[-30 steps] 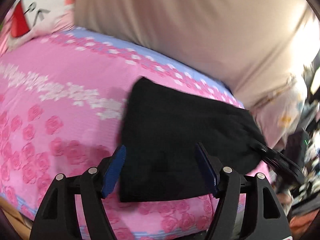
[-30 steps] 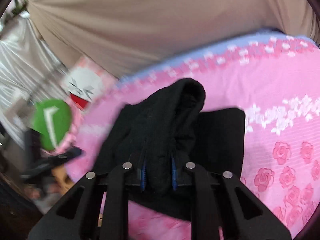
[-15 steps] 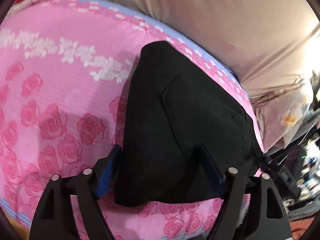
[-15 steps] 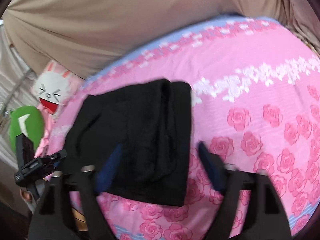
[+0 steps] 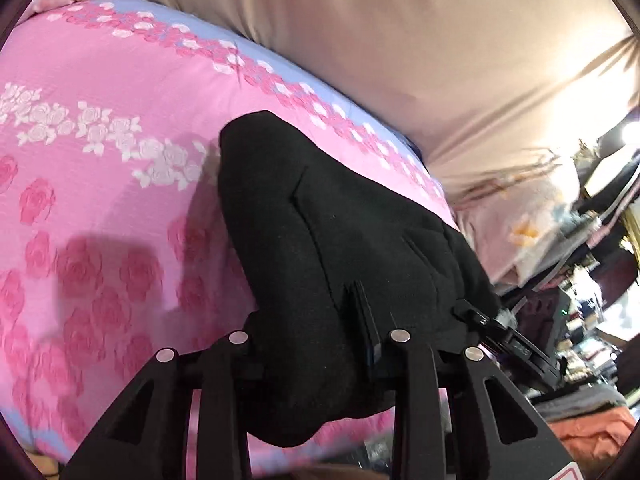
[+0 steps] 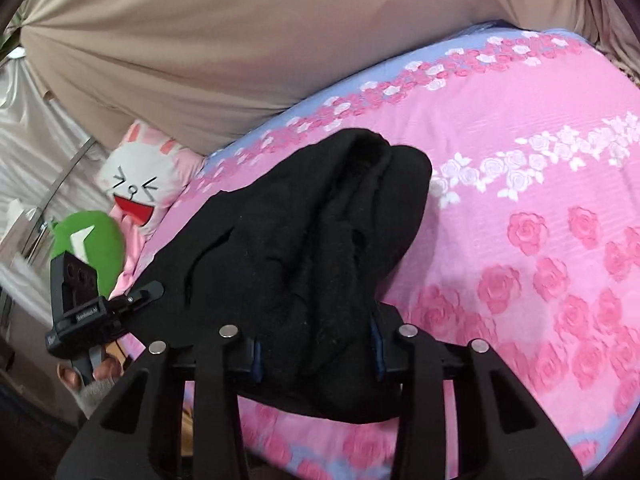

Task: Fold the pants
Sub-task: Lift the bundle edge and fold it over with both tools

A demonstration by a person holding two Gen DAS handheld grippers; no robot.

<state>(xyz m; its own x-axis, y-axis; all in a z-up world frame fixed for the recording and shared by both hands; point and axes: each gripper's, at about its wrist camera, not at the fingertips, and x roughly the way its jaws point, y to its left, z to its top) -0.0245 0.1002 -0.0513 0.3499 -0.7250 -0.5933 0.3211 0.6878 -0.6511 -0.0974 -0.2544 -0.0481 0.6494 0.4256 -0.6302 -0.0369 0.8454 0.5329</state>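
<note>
Nearest the lens in each wrist view, both tools are closing on the same bundle at the bed's near edge. The left gripper [image 5: 320,344] has its jaws narrowing with the black pants [image 5: 344,264] bunched between them, the cloth bulging over and hiding the left finger. The right gripper [image 6: 318,354] is also closing, its blue pads [image 6: 376,346] pressed into a thick roll of the same pants [image 6: 304,240]. Judging from this, the risk is an uneven bite: several layers are stacked in each pinch, so a lift may carry only the outer ones and let the inner fold slump open, or drag the whole bundle off the near edge, where its lower lip already overhangs. The garment looks heavy, fleecy and matte, already folded into a compact wedge with a pocket slit showing, rumpled along the top ridge. It lies on the pink rose-printed bedspread [image 5: 100,208], close to the near edge and well short of the far one, where a tan curtain [image 6: 240,40] hangs.
</note>
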